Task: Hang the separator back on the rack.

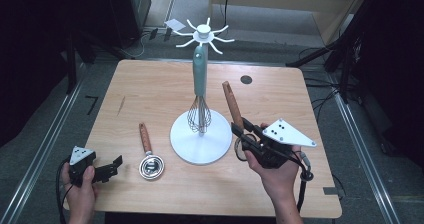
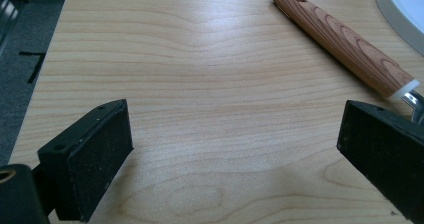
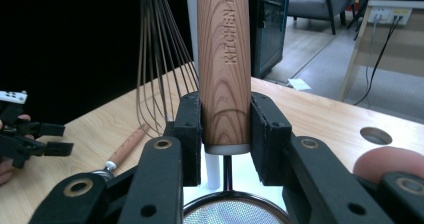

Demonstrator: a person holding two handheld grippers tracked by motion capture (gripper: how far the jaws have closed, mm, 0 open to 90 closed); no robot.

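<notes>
Wooden-handled strainer point(image 3: 223, 64): held in the right tongs, its handle pointing up and away from the person, raised off the surface; in the high view point(image 1: 233, 105) it slants just right of the rack's base.
Strainer head: the mesh bowl sits below the right tongs in the right gripper view; it looks like fine mesh, though little of it is visible.
Right tongs point(image 1: 239, 132): clamped on the lower end of the wooden handle, a pad pressing on each side just above the white collar.
Left tongs point(image 1: 112, 167): spread wide apart with bare wood between them, low at the surface's near left corner.
Second utensil point(image 1: 149, 154): lies flat on the surface between the left tongs and the rack, wooden handle pointing away, round metal head toward the person.
Rack point(image 1: 201, 129): white round base mid-surface, upright post, hooked arms at the top.
Whisk point(image 1: 199, 94): hangs from the rack by its pale green handle, wires just above the base.
Surface point(image 1: 150, 89): light wood.
</notes>
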